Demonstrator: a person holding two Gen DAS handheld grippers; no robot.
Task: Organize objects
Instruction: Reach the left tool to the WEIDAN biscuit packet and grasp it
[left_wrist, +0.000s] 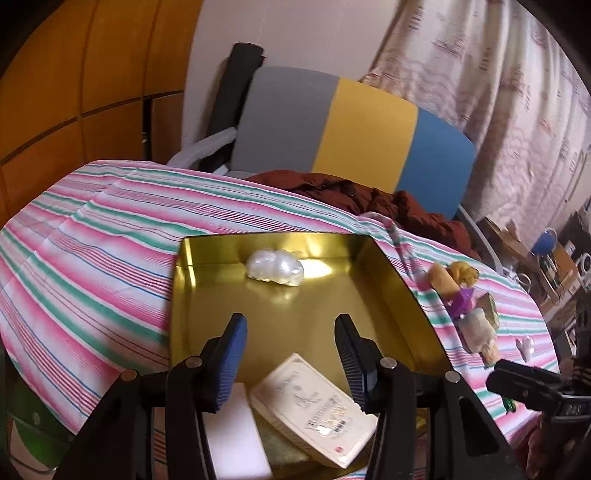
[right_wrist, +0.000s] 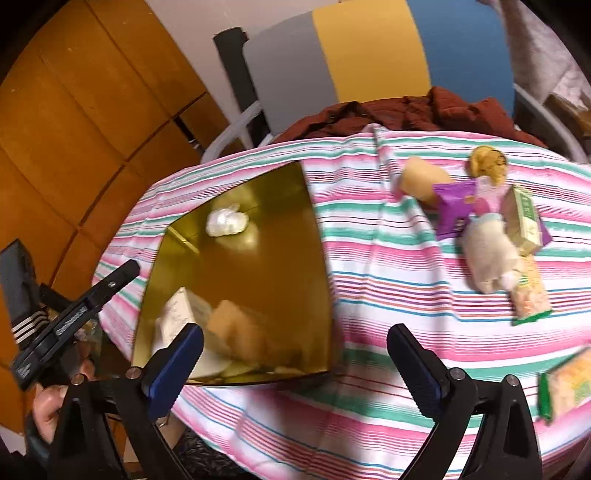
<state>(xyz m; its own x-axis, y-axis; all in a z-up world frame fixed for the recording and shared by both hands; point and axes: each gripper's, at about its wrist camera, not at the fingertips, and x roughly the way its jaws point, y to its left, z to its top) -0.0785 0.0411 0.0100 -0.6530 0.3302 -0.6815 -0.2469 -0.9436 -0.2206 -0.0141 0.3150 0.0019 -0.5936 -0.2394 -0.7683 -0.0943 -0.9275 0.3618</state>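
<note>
Left tongs (left_wrist: 291, 345): wide, empty, over the gold tin (left_wrist: 373, 295).
Right tongs (right_wrist: 295, 356): wide, empty, above the striped counter (right_wrist: 369, 295).
Tin: white bundle (left_wrist: 275, 267), cream box (left_wrist: 314, 406).

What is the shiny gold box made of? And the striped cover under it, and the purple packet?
The gold tray looks like thin metal with a glossy finish: its walls mirror the light and the white bundle inside it. The striped cover seems to be woven cloth, matte, with soft folds and creases. The purple packet is probably plastic film, since it looks crinkled with a slight sheen, though blur leaves that open.
</note>
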